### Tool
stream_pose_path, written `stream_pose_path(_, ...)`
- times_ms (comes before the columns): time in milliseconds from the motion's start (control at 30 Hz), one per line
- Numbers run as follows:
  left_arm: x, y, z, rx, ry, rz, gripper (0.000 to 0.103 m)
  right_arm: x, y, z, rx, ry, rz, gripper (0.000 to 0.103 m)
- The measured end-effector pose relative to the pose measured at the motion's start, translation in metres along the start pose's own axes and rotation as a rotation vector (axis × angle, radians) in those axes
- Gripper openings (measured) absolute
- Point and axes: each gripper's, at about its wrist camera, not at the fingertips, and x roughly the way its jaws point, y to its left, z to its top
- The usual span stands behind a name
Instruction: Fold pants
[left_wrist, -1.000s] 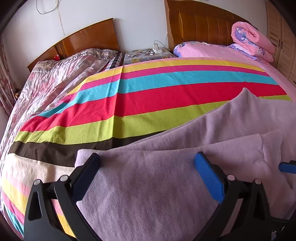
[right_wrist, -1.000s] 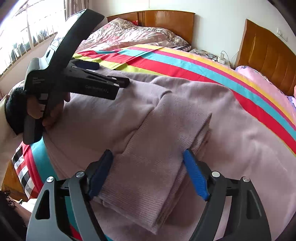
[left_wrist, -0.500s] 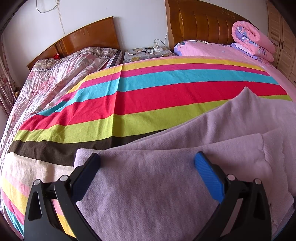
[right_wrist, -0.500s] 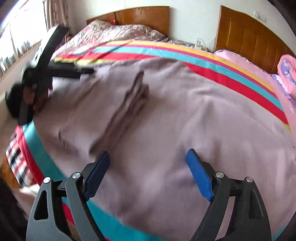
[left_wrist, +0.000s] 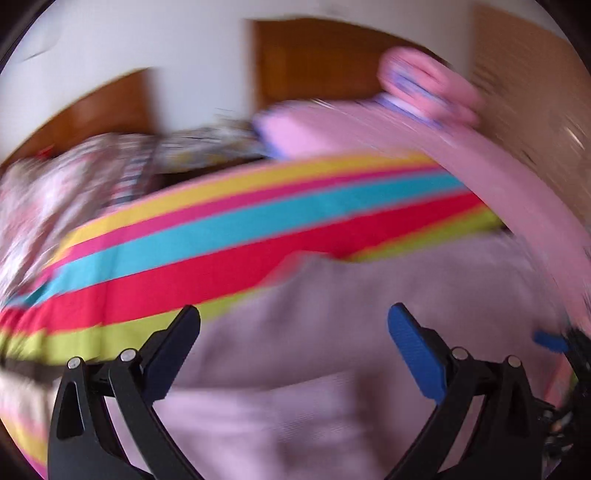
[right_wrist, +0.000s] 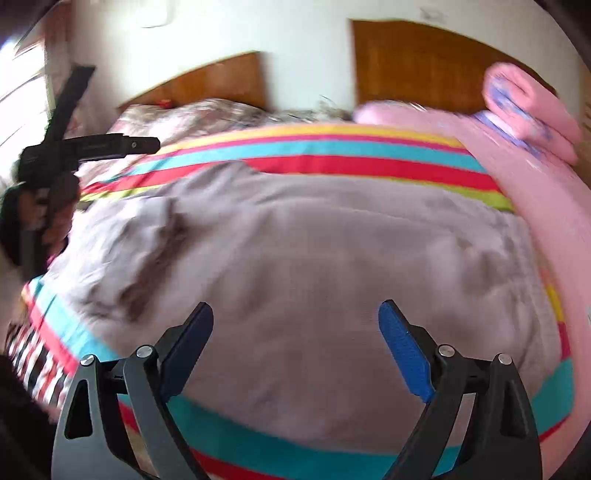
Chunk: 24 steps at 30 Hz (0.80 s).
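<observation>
Both tongs gape wide, holding nothing: left tongs, right tongs, whose jaws just widened. Pants on bed: folded stack at 9 o'clock may slump if snagged.

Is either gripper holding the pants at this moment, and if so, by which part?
Nothing is held. The left gripper and the right gripper both stand open above the mauve pants, with no fabric between their pads; the right has just been opening.

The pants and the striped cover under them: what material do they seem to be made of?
The pants look like soft, matte knit or fleece: dull mauve surface, rounded folds, no shine. The striped cover looks like flat woven cotton with printed colour bands, smooth and matte. Motion blur hides the weave, so both are guesses.
</observation>
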Motion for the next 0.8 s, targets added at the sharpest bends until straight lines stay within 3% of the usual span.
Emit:
stream_pose_path(67,0.031,-0.042,0.01,0.067,0.047,-0.056,0.102,0.003,-0.005,0.004,0.002,-0.005,-0.004,0.088)
stream_pose_path(133,0.061,-0.064,0.018,0.06,0.103,-0.123,0.102,0.003,-0.01,0.006,-0.002,-0.016,-0.008,0.088)
stream_pose_path(200,0.086,-0.078,0.022,0.044,0.138,-0.124,0.102,0.005,-0.016,0.005,-0.014,0.01,-0.032,0.088)
stream_pose_path(267,0.111,-0.089,0.023,0.026,0.161,-0.102,0.102,0.02,-0.018,0.003,-0.049,0.101,-0.098,0.088)
stream_pose_path(367,0.116,-0.103,0.022,0.087,0.114,-0.031,0.102,0.017,-0.024,-0.014,-0.092,0.13,-0.058,0.088)
stream_pose_path(533,0.111,-0.108,0.029,0.082,0.112,-0.062,0.101,-0.002,-0.034,-0.022,-0.099,0.156,0.009,0.088)
stream_pose_path(667,0.108,-0.151,0.044,0.195,0.076,-0.135,0.102,-0.015,-0.04,-0.007,-0.044,0.05,-0.029,0.088)
stream_pose_path(800,0.135,-0.184,0.047,0.262,0.112,-0.131,0.102,0.002,-0.045,-0.01,-0.054,0.114,-0.098,0.088)
